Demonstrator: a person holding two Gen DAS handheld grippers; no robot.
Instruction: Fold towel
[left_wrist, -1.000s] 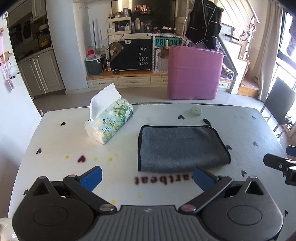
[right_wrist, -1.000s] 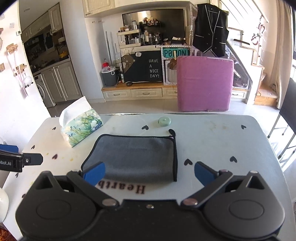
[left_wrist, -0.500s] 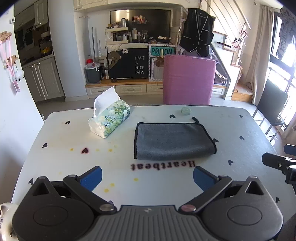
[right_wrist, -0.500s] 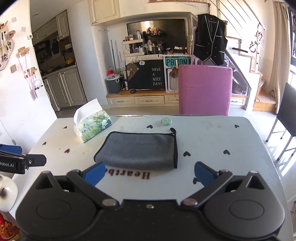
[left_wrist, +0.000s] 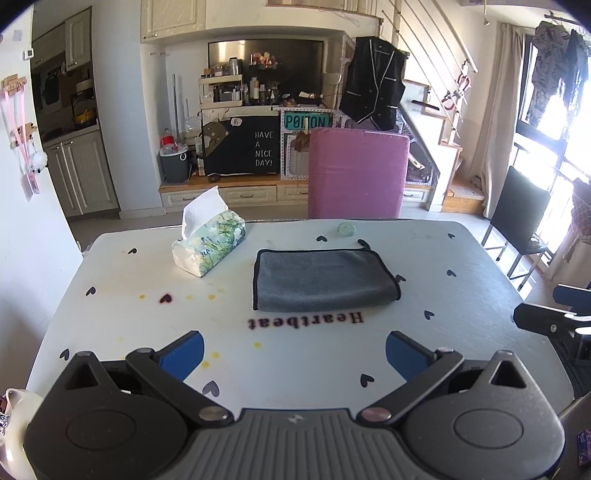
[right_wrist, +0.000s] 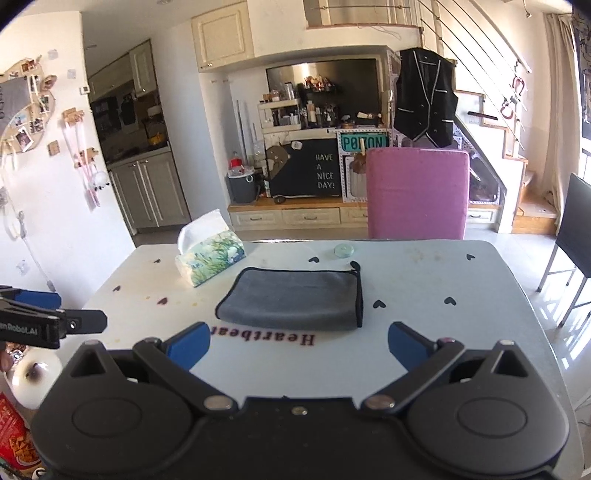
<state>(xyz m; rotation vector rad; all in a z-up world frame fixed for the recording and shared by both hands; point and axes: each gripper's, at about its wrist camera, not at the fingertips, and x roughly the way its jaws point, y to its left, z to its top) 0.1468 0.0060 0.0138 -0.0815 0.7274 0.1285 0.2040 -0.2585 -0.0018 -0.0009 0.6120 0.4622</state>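
Observation:
A grey towel (left_wrist: 321, 278) with a black edge lies folded flat in the middle of the white table (left_wrist: 461, 350); it also shows in the right wrist view (right_wrist: 295, 297). My left gripper (left_wrist: 294, 349) is open and empty, held back from the towel over the table's near side. My right gripper (right_wrist: 299, 341) is open and empty, just short of the towel's near edge. Each gripper shows at the side of the other's view, the right one (left_wrist: 554, 321) and the left one (right_wrist: 48, 325).
A tissue pack (left_wrist: 208, 242) stands left of the towel. A small green round object (left_wrist: 346, 228) lies behind it. A pink chair (left_wrist: 356, 173) stands at the far edge, a dark chair (left_wrist: 521, 218) at the right. A white object (right_wrist: 35, 373) sits at the left corner.
Both grippers have pulled back and up from the towel, which now looks smaller and farther away. The towel has not moved. Both grippers stay open.

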